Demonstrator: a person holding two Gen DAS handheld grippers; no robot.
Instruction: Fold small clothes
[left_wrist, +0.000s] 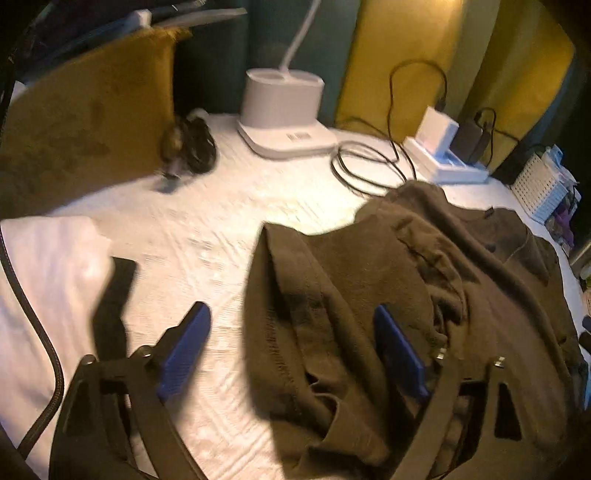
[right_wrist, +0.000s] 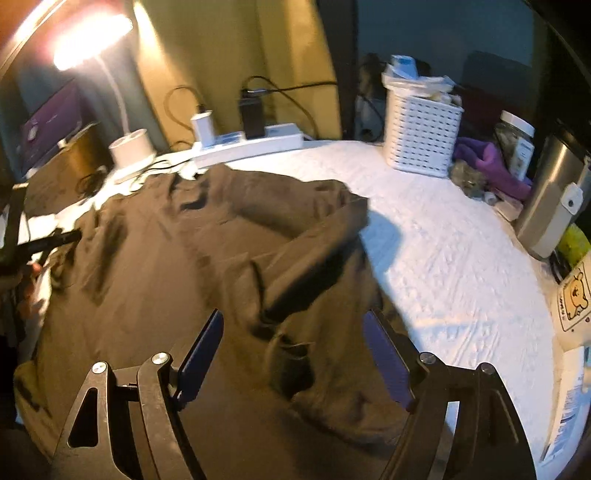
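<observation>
Across the left wrist view: dark brown garment heaped on the white textured worktop, filling the right half and spilling under the camera. Left gripper with jaws spread wide, gripping nothing; left blue pad over bare worktop, right blue pad over the cloth, so the garment's straight hemmed left edge runs between them, away from the camera. Beyond: white folded cloth at the left, white desk lamp base, black cable loops, mustard cushion.

Over to the right wrist view: same garment spread left and centre, a folded-over sleeve or flap rising toward the far right, its long axis slanting from near centre out to the upper right. Right gripper also wide open, nothing pinched; a rumpled ridge of cloth between and just ahead of the pads, right pad near the garment's right border where white worktop begins. White slotted basket, power strip and steel flask well apart at the back.

Judgement: each hand nearest its own side edge, left on the hem, right on the flap; a short reach down and forward likely enough for either pinch.
</observation>
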